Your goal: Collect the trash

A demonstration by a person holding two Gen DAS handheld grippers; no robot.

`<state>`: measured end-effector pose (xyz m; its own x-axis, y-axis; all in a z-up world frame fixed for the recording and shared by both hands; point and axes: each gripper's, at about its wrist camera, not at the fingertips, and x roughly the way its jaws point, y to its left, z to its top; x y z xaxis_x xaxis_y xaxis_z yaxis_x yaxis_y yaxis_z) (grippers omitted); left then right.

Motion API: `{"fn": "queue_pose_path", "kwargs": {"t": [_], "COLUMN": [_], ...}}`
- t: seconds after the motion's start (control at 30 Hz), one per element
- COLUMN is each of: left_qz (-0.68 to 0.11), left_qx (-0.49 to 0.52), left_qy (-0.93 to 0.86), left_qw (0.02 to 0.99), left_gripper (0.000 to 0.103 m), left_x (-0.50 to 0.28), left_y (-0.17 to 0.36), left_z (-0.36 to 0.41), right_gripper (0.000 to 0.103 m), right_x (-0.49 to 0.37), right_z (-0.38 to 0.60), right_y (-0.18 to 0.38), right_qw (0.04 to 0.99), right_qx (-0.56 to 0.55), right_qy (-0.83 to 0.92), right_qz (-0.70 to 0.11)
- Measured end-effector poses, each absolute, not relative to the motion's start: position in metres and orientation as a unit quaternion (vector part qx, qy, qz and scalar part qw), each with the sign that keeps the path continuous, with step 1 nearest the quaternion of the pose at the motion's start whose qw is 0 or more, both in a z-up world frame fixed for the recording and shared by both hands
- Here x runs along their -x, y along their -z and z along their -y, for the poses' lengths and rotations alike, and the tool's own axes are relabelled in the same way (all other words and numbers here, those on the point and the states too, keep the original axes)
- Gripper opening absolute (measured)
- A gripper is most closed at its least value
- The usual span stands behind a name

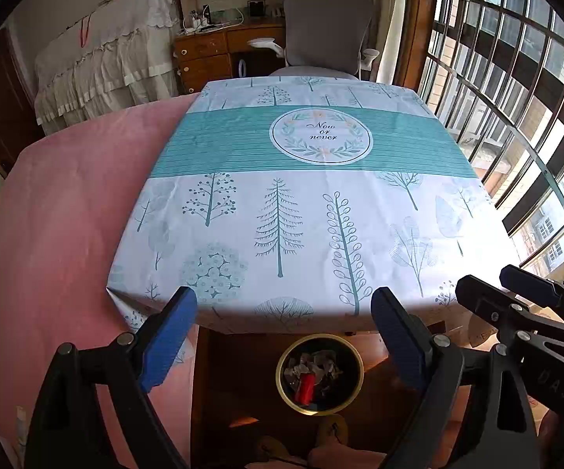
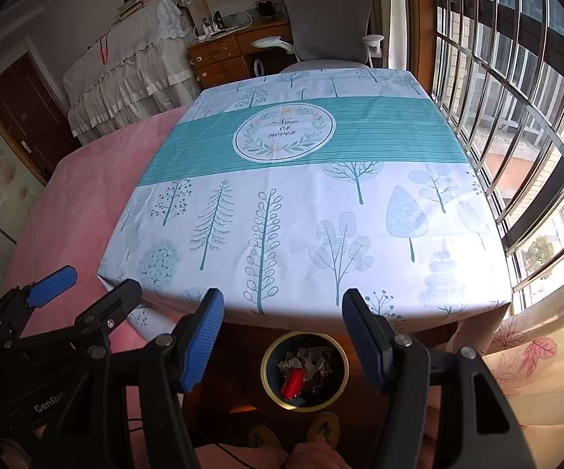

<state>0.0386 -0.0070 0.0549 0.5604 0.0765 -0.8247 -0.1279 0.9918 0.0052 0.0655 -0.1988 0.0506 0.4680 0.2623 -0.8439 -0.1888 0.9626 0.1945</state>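
Half-hidden bin [image 1: 319,375] litter — crumpled, indistinct.

The tablecloth [image 1: 321,211] is showing a smooth, slightly glossy, plastic-like sheet catching window light, while the pink cover [image 1: 59,211] beside it is looking matt and soft like cloth. The bin [image 2: 304,371] is gleaming along a brassy metal-looking rim around crumpled paper [image 2: 313,359]. Ribbed blue pads [image 2: 204,336] are sitting on matt black plastic arms with shiny metal rivets.
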Motion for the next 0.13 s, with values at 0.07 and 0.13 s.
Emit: {"fn": "queue_pose_path", "kwargs": {"t": [0.07, 0.13], "left_qz": [-0.465, -0.465], "left_qx": [0.027, 0.027], "left_qy": [-0.058, -0.058], "left_qw": [0.883, 0.883], "left_gripper": [0.09, 0.09], "left_x": [-0.0389, -0.039], "left_y": [-0.055, -0.0546], "left_z": [0.0074, 0.0079], "right_gripper": [0.064, 0.064], "right_x": [-0.0668, -0.0668], "right_z": [0.2002, 0.2016], "right_y": [-0.0499, -0.0494], "right_qw": [0.856, 0.855], "right_qx": [-0.038, -0.038], "right_qy": [-0.132, -0.132], "right_qz": [-0.499, -0.499]}}
